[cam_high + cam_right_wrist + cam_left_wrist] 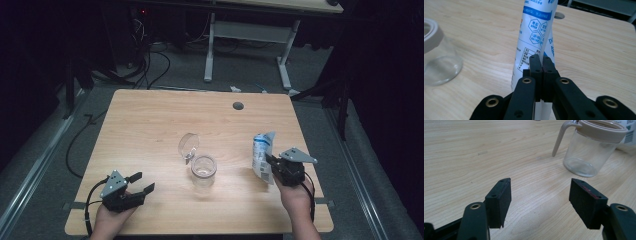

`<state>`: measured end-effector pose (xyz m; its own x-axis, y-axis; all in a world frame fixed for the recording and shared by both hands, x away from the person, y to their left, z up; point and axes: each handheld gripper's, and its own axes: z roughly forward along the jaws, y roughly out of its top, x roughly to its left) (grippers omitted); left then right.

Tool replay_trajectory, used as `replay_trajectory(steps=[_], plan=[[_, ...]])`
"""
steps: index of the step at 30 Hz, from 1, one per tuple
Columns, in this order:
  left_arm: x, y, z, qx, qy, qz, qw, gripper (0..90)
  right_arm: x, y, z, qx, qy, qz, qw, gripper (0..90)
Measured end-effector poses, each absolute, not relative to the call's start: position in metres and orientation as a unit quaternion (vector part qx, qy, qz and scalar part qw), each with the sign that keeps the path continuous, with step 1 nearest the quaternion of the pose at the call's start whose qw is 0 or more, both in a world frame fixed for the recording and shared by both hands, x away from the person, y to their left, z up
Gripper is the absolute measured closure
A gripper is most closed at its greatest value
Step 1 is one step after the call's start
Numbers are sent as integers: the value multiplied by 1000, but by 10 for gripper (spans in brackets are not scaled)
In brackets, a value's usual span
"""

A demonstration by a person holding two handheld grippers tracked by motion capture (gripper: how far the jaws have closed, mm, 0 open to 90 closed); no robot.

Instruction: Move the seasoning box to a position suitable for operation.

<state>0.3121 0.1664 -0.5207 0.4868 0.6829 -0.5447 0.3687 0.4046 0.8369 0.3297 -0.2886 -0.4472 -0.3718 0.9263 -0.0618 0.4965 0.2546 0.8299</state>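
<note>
Pouch (262,156) stands at the table's (150,125) right, pinched upright in my right gripper (541,65); left gripper (540,200) waits spread, near left. The jar (203,171), lid flipped open, looks empty at centre: pouring remains, I judge.

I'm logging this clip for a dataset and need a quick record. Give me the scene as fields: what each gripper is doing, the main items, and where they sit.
left gripper: open, holds nothing, low over table's near left
right gripper: shut on the white-and-blue pouch, held upright
glass jar: mid-table, hinged lid flipped open, looks empty
table: light wood, round hole near far edge
</note>
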Motion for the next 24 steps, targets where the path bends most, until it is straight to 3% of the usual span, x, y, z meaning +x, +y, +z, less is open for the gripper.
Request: replay_trajectory(steps=[24], plan=[[311,167,-520,532,484,116,685,354,325,-256,-422,435,814,315,222,900]])
